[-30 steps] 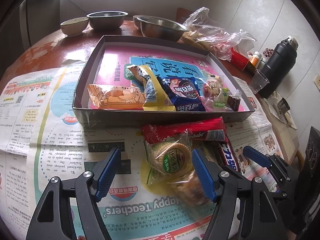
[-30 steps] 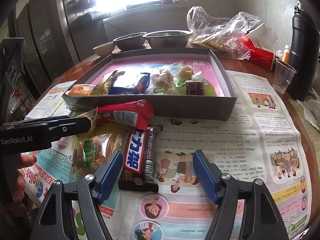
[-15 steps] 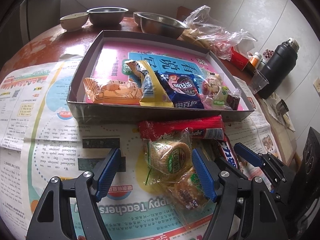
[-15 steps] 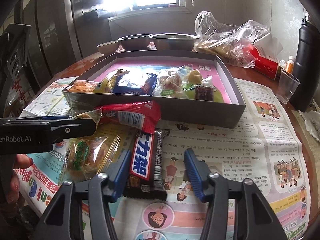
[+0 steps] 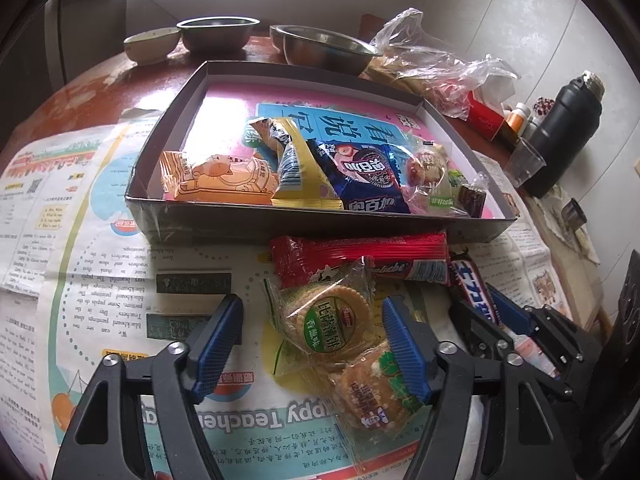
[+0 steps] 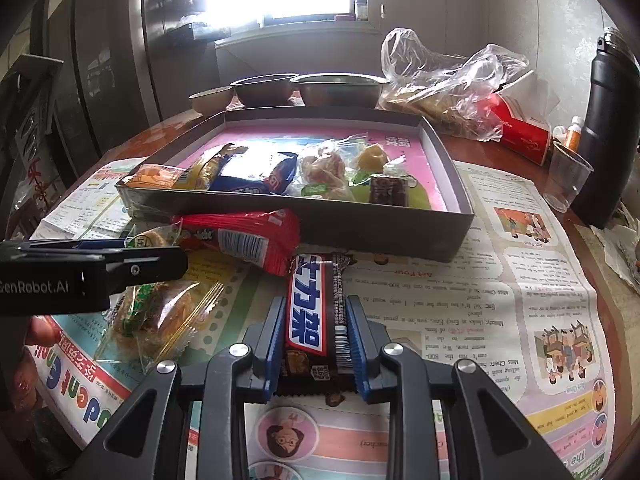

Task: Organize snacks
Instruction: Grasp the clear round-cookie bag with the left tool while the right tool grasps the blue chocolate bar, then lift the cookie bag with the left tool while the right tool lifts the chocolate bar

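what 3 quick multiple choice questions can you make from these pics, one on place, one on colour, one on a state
1. Where does the long red packet lie?
A. inside the tray
B. on the newspaper against the tray's near wall
C. in a metal bowl

2. What colour is the flask?
A. black
B. white
C. green

3. How is the right claw?
A. wide open over bare paper
B. shut on the chocolate bar
C. shut on a cup

Answers:
1 B, it rests outside the tray, along its front wall.
2 A, the flask at the table's right edge is black.
3 B, both blue pads press the sides of the chocolate bar.
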Demonstrator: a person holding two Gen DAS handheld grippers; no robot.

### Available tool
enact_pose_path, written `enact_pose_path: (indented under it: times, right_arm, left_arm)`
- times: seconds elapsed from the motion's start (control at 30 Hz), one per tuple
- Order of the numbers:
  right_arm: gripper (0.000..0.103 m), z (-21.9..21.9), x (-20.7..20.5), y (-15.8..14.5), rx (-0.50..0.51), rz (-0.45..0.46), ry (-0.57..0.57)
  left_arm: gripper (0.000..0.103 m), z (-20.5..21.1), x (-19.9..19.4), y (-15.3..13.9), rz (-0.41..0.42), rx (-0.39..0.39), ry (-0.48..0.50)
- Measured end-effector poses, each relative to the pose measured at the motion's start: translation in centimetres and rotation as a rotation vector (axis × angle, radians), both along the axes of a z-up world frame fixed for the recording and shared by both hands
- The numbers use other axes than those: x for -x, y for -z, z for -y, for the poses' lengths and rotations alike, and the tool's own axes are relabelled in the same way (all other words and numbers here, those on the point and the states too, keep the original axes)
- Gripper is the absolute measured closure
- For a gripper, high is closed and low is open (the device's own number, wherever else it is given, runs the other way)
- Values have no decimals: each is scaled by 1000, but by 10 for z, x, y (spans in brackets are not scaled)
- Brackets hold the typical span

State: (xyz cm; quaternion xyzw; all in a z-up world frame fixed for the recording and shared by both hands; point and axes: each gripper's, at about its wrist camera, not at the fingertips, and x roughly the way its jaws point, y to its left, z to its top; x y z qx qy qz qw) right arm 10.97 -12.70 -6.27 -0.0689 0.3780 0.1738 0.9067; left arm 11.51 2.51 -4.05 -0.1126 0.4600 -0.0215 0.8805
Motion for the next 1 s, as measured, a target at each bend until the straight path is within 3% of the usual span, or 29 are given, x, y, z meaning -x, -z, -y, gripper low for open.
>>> enact_pose_path:
  times: [0.1,1.0]
  right_arm:
    - [74,2,-1,0,-4,0,9]
    - [74,18,3,-17,-107,12,40]
  left_arm:
    - [51,0,0,0,6,-8,7]
    - [55,-3,15,-29,84,-13,44]
